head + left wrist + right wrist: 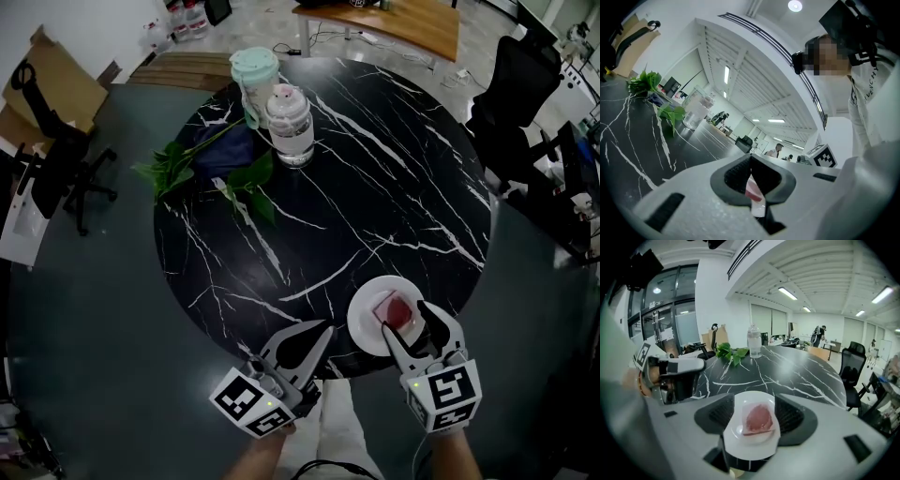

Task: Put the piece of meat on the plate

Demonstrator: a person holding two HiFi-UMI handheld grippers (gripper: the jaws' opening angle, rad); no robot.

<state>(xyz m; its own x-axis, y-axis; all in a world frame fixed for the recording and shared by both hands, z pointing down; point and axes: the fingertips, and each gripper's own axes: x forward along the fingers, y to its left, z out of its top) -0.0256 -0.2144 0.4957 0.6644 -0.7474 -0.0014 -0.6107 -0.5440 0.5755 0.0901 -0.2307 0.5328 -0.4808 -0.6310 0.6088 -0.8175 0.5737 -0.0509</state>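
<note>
Lower right, the right gripper [404,316] is hovering wide open over the meat [758,418] on the plate [750,448]; the left gripper [325,329] is sitting closed.

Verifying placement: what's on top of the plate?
The piece of meat lies on the plate, nothing else. In the head view the open right gripper covers the plate's near rim; the meat's underside is hidden.
</note>
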